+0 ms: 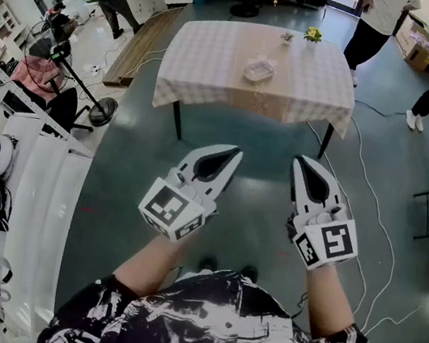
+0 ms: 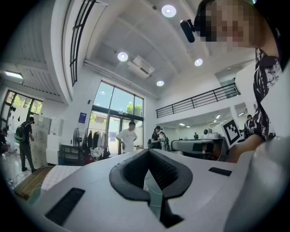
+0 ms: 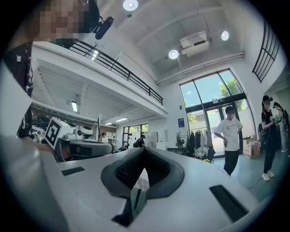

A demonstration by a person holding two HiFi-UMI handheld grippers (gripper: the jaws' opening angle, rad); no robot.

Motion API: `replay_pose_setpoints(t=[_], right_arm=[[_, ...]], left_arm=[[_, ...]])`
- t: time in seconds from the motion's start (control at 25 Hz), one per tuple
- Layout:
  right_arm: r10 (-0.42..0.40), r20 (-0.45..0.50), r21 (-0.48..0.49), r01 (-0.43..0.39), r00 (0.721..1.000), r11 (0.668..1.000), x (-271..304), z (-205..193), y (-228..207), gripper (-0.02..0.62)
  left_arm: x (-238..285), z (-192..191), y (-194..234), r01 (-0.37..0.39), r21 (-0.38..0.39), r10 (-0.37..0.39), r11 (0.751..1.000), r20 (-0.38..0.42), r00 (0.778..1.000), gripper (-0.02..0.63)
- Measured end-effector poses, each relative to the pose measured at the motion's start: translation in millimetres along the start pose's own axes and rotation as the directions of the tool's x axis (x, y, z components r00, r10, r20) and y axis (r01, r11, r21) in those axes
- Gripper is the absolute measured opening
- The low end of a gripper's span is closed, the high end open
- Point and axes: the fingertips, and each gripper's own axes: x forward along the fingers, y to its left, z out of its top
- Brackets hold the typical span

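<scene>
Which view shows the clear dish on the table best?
The head view: the dish lies near the middle of the tablecloth, seen whole from above. Neither gripper view shows it; the left tool and right tool fill their lower frames.

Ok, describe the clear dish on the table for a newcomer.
Start at the table with the checked cloth. Near its centre lies a shallow clear dish: flat and see-through, unlike the green plant and yellow flowers at the far edge.

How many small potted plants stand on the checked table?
2. Both stand at the far edge of the table: a yellow-flowered plant and, just left of it, a smaller green plant. None seems hidden.
</scene>
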Motion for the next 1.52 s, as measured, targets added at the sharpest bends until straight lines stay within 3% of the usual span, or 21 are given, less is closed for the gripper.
replay_pose_setpoints(t=[0.64, 0.68, 0.76, 0.8, 0.84, 1.0, 1.52], right_arm=[[0.024, 0.018, 0.035, -0.025, 1.000, 0.999, 2, 1, 3, -0.009], [0.045, 0.029, 0.052, -0.046, 0.999, 0.998, 4, 3, 4, 0.047], [0.068, 0.064, 0.079, -0.073, 0.996, 0.994, 8, 7, 4, 0.356], [0.061, 0.084, 0.078, -0.068, 0.995, 0.995, 9, 7, 3, 0.481], [0.051, 0.097, 0.065, -0.057, 0.994, 0.996, 10, 8, 2, 0.560], [0.046, 0.108, 0.016, -0.048, 0.993, 0.999, 13, 7, 9, 0.575], [0.065, 0.088, -0.008, -0.065, 0.994, 0.998, 8, 5, 15, 0.575]], left_arm=[[-2, -1, 3, -0.016, -0.012, 0.016, 1.000, -0.005, 1.000, 0.000], [-3, -1, 3, -0.017, -0.013, 0.017, 1.000, -0.006, 1.000, 0.000], [-3, -1, 3, -0.020, -0.014, 0.019, 1.000, -0.006, 1.000, 0.000], [-3, -2, 4, -0.020, -0.014, 0.020, 1.000, -0.006, 1.000, 0.000], [-3, -3, 4, -0.020, -0.013, 0.019, 1.000, -0.005, 1.000, 0.000], [-8, -6, 11, -0.019, -0.012, 0.019, 1.000, -0.001, 1.000, 0.000], [-24, -12, 31, -0.068, -0.025, 0.067, 0.997, -0.019, 0.998, 0.000]])
